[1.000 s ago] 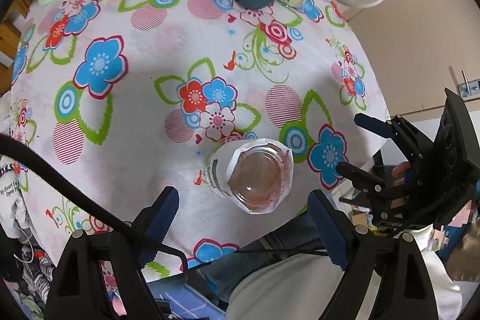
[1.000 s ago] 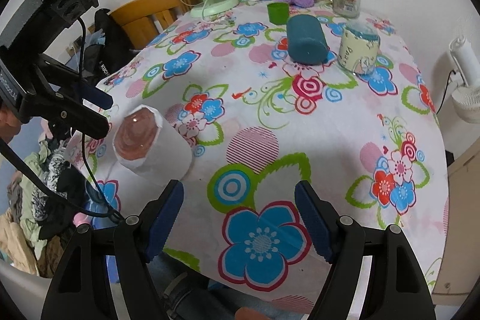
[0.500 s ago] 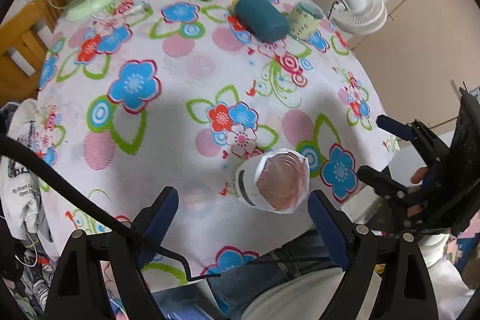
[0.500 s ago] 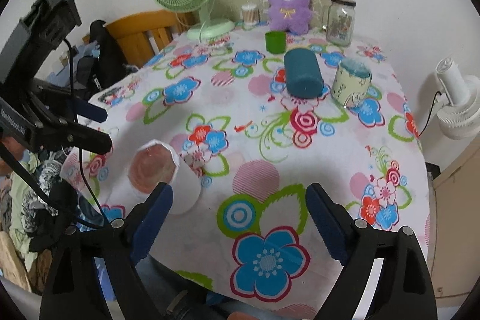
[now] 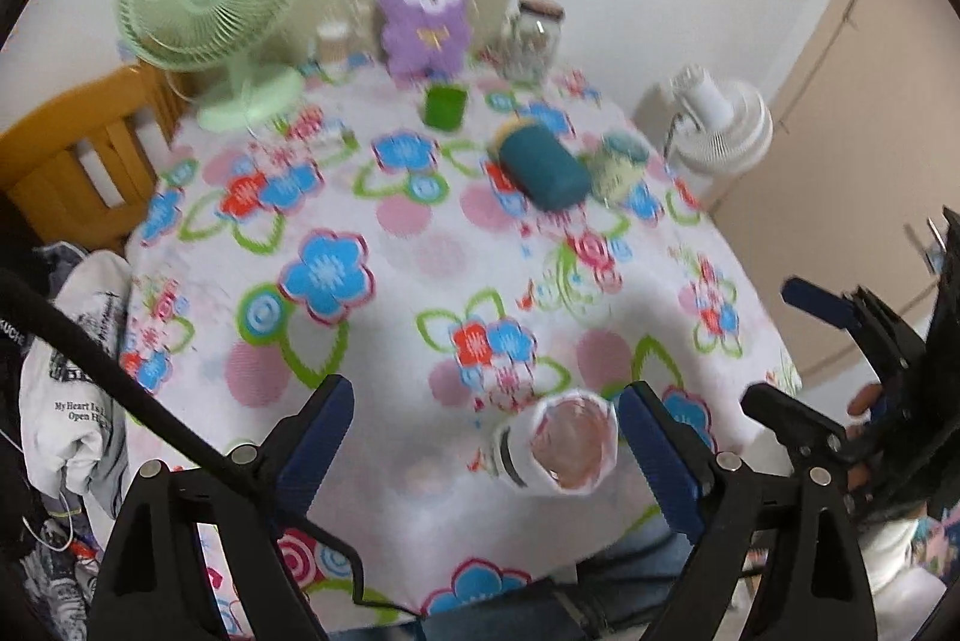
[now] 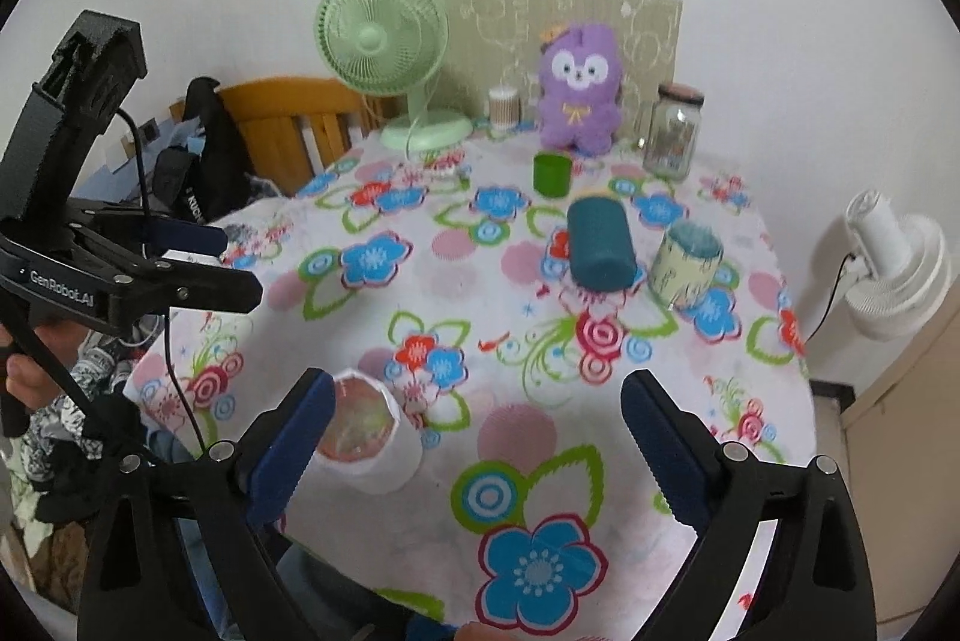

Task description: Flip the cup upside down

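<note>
Cup: seen standing on the flowered tablecloth, near its front edge.
Left gripper: held spread, empty.
Right gripper: held spread, empty.

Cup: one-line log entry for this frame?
cup: on table, near edge, free | left gripper: open, empty | right gripper: open, empty

The cup stands near the table's front edge, the fan and jar at the back.
</note>
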Motion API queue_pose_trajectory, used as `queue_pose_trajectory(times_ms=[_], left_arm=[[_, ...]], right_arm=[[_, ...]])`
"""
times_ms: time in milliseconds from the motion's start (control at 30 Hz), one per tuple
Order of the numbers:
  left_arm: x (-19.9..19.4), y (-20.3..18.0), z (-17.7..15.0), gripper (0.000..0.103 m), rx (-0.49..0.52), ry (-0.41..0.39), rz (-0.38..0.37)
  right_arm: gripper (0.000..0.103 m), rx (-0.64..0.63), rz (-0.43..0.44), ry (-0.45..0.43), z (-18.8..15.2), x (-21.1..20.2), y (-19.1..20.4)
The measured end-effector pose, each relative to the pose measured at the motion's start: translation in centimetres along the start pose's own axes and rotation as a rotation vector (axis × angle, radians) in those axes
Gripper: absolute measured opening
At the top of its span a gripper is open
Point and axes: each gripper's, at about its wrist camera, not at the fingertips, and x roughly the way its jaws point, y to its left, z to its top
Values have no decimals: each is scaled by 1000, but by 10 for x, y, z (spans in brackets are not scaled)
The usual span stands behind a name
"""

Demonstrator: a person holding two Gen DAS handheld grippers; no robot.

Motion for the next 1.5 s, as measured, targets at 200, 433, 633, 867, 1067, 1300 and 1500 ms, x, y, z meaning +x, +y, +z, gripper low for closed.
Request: queue_pose_trajectory(times_ms=[200,433,633,867,1067,1300,1500], left_arm=[[-23,4,-4,96,-41,-181,68],[-43,-8,-15,103,-55,-328,123],[-54,-24,-22,103,-41,-399,147],[-60,-30,-25,103,-54,-449,162],[-59,-31,-26,103,-57,-452,172],[-55,-33,-27,103,-43,-447,177],[-54,-32,-28,103,-62,-454,169]], right_arm=[[98,-10,-25,-80,12,-17,10],[100,-10,-63,-166,21,-39,23],[101,11,-87,-199,22,-50,25],[102,42,-103,-210,21,-55,23],[102,37,-128,-219,20,-57,25],[102,36,-139,-223,20,-58,25],[102,34,-134,-219,21,-57,25]])
